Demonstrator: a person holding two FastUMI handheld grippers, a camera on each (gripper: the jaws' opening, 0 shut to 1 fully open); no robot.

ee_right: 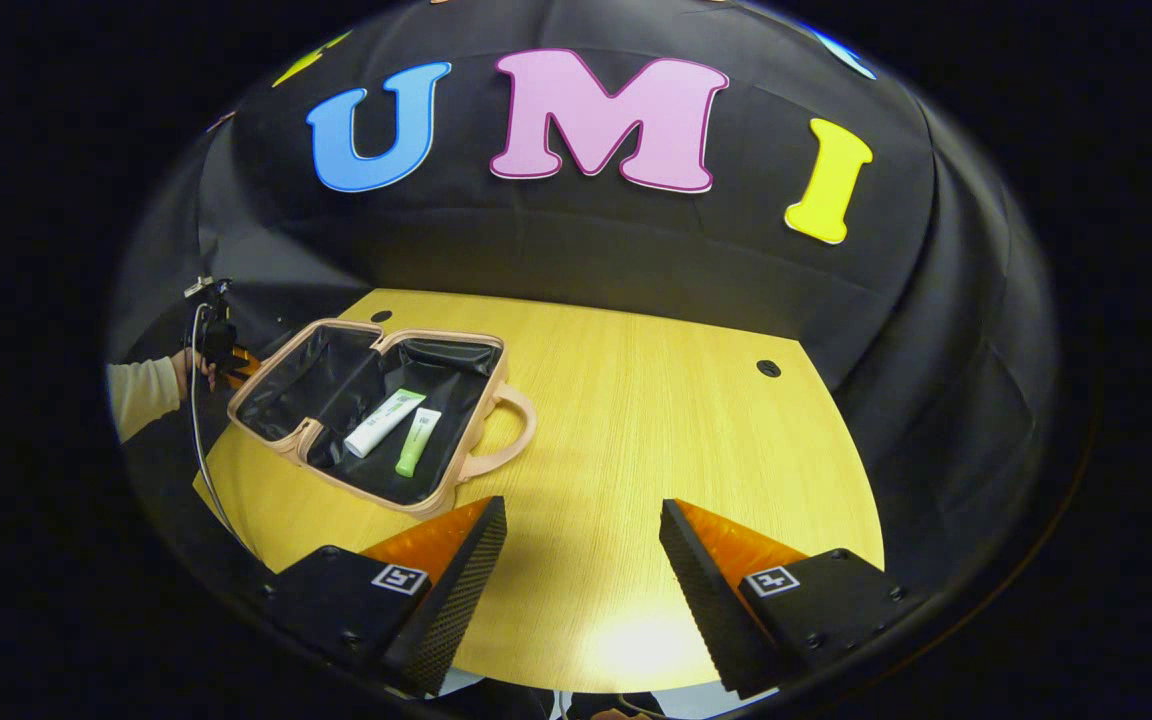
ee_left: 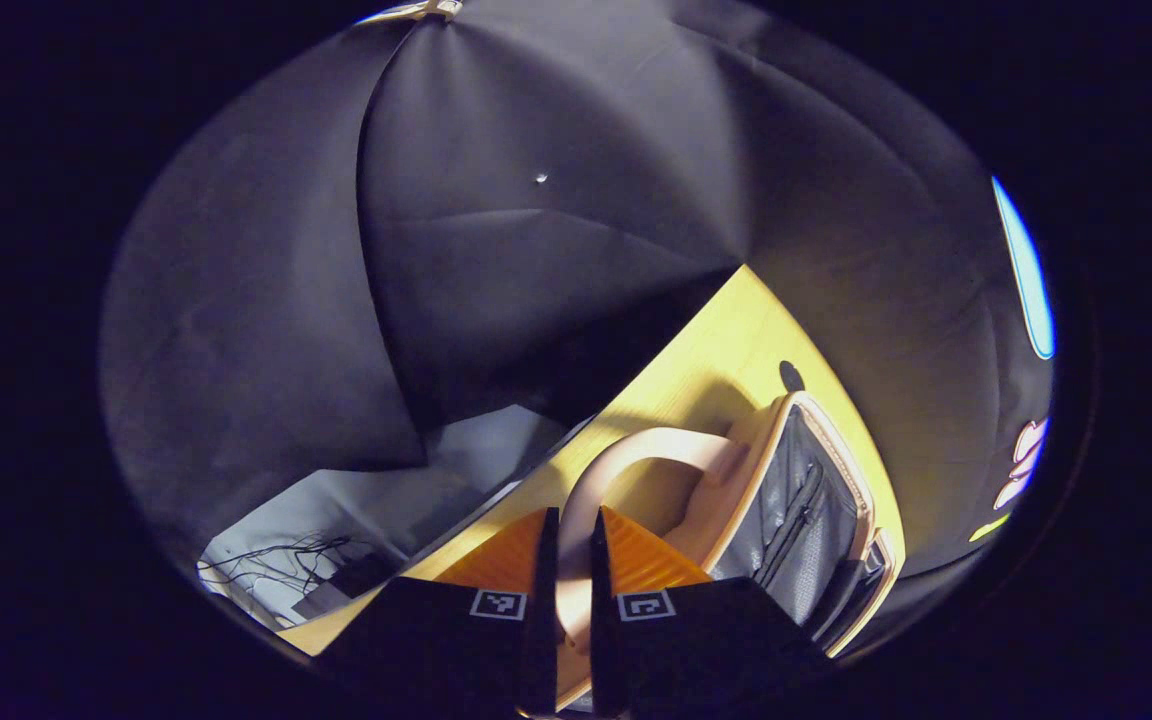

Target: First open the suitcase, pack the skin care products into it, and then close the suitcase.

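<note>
Two tubes lie inside the open suitcase (ee_right: 366, 410) in my right gripper view, side by side on the dark lining of the nearer half; the white tube (ee_right: 383, 422) sits just left of the shorter green tube (ee_right: 418, 441), and I cannot tell whether they touch; the suitcase rests on the left part of the wooden surface (ee_right: 636, 450), both halves spread flat, its peach handle (ee_right: 511, 425) pointing toward the middle of the surface; my right gripper (ee_right: 581, 560) hangs above the near edge of the surface with its jaws wide apart and nothing between them, well apart from the case; at the far left a hand (ee_right: 191, 370) in a pale sleeve holds the other gripper just beside the case's left rim. In my left gripper view the left gripper (ee_left: 571, 580) has its jaws drawn nearly together around a pale curved band, the handle (ee_left: 626, 460) of the case as far as I can judge; I cannot tell whether both press on it; the grey zipped lining (ee_left: 801, 510) of the case shows to the right.
</note>
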